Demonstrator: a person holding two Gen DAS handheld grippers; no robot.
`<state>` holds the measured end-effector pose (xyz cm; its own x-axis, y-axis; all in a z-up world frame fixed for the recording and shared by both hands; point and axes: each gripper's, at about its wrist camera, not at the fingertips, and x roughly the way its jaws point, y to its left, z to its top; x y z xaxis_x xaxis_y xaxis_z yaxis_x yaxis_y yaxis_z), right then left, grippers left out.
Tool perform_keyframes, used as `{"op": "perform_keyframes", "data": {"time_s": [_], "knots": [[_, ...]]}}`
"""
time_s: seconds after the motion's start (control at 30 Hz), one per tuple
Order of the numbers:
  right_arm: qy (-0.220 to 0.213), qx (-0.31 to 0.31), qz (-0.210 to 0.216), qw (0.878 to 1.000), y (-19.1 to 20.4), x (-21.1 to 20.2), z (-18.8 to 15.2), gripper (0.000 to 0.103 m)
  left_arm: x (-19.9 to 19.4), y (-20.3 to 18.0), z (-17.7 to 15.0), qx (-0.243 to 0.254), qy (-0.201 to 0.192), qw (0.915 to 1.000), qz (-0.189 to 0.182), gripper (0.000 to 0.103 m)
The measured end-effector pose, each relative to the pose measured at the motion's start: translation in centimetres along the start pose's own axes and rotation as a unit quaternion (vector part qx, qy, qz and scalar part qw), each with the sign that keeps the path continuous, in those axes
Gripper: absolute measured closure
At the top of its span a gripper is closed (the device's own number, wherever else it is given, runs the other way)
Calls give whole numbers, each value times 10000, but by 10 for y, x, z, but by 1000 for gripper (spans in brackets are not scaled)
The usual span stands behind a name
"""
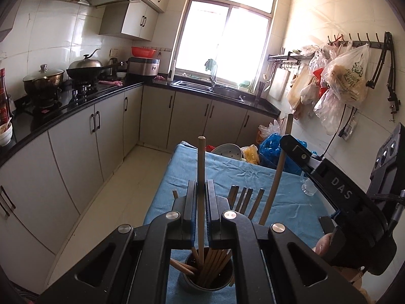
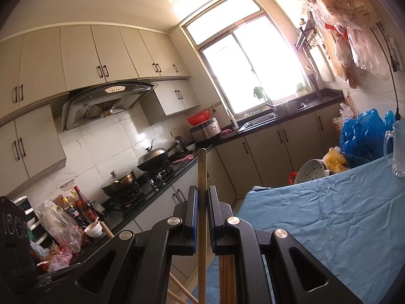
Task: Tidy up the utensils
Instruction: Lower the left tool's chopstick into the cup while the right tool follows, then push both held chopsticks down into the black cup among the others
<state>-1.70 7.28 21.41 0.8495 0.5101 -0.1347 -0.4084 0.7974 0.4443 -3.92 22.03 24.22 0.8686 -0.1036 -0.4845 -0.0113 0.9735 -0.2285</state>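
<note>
Kitchen, blue-clothed table [image 1: 278,202]. My left gripper [image 1: 201,197] pinches one chopstick [image 1: 201,157] mid-shaft, tip over the metal cup [image 1: 208,276]; my right gripper [image 2: 202,202] clamps another chopstick [image 2: 202,167]. Light, stiff, slick wood: I'd grip mid-length, firmly.

A cup [image 1: 208,271] stands on the near end of the cloth-covered worktop [image 1: 227,174], with a bundle of chopsticks [image 1: 215,261] in it. Above the cup the left tool [image 1: 201,197] grips one upright chopstick [image 1: 201,167]. To its right, the right tool [image 1: 293,144] holds a second chopstick [image 1: 281,167]. A glass mug [image 1: 307,185] stands at the worktop's right edge. Beyond the far end lie a strainer [image 1: 227,150] and bags [image 1: 273,147]. Along the left wall runs the kitchen counter [image 1: 76,101], carrying a pot [image 1: 43,78] and a wok [image 1: 84,69]; the sink [image 1: 202,86] is at the far wall under the window [image 1: 225,40].
</note>
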Motion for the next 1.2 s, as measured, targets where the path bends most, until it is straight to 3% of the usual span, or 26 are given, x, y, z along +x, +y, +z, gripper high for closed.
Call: {"op": "perform_keyframes", "data": {"time_s": [0.27, 0.53, 1.2], "knots": [[-43, -121, -19, 9999, 4, 2, -4, 95, 2, 2, 0, -19, 37, 10000, -25, 97], [-253, -547, -328, 9976, 11, 5, -16, 95, 3, 2, -1, -32, 35, 10000, -25, 97], [179, -942, -501, 9941, 9, 14, -62, 95, 29, 2, -25, -54, 365, 9993, 26, 97]]}}
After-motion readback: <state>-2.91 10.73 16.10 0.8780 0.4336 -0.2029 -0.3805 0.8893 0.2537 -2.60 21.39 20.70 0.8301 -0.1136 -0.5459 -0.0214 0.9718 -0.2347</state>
